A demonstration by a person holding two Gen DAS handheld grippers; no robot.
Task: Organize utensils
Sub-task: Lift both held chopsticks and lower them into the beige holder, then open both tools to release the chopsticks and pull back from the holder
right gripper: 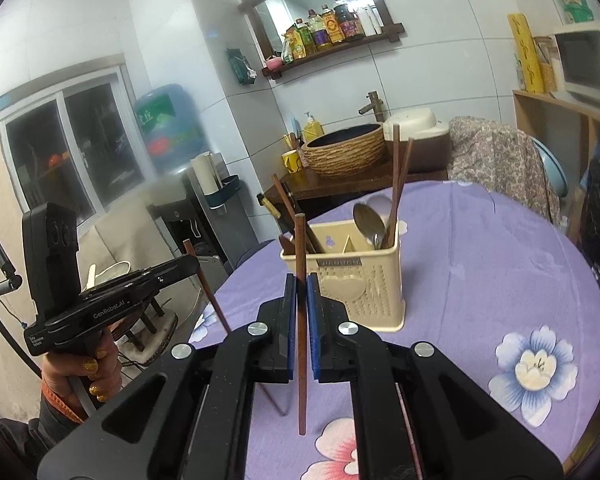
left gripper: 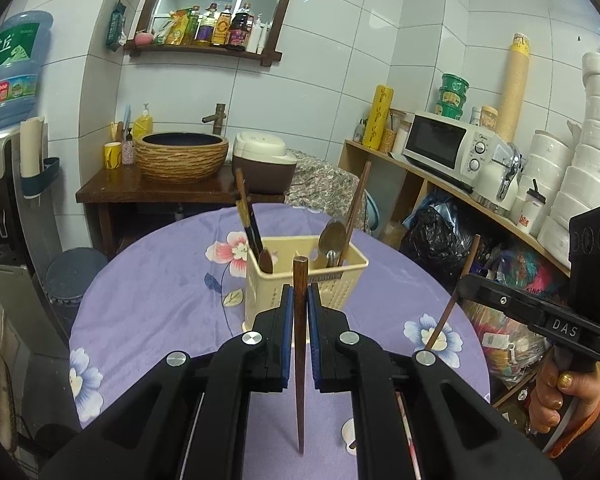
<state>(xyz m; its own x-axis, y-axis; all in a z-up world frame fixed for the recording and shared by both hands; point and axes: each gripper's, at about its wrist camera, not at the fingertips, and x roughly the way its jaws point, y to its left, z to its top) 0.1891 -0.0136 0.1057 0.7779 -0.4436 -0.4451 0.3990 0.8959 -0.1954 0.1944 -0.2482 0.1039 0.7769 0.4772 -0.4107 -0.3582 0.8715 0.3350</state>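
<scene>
A cream slotted utensil holder [left gripper: 350,280] [right gripper: 364,284] stands on the round table's purple floral cloth [left gripper: 160,280] [right gripper: 480,264]. It holds a metal spoon [left gripper: 332,236] [right gripper: 368,220], brown chopsticks [left gripper: 358,204] [right gripper: 398,184] and dark-handled utensils [left gripper: 248,220]. My left gripper [left gripper: 300,292] is shut on an upright brown chopstick [left gripper: 300,344], just in front of the holder. My right gripper [right gripper: 301,284] is shut on another upright brown chopstick [right gripper: 300,240], also short of the holder. Each gripper appears in the other's view, at the right gripper [left gripper: 466,282] and the left gripper [right gripper: 194,266].
Behind the table are a dark wooden counter with a woven-look basin [left gripper: 182,156], a rice cooker [left gripper: 262,164] and a patterned cloth over a chair [right gripper: 500,160]. A shelf with a microwave [left gripper: 446,146] stands at the right, black bags [left gripper: 440,236] below it. A water dispenser [right gripper: 204,216] stands at the left.
</scene>
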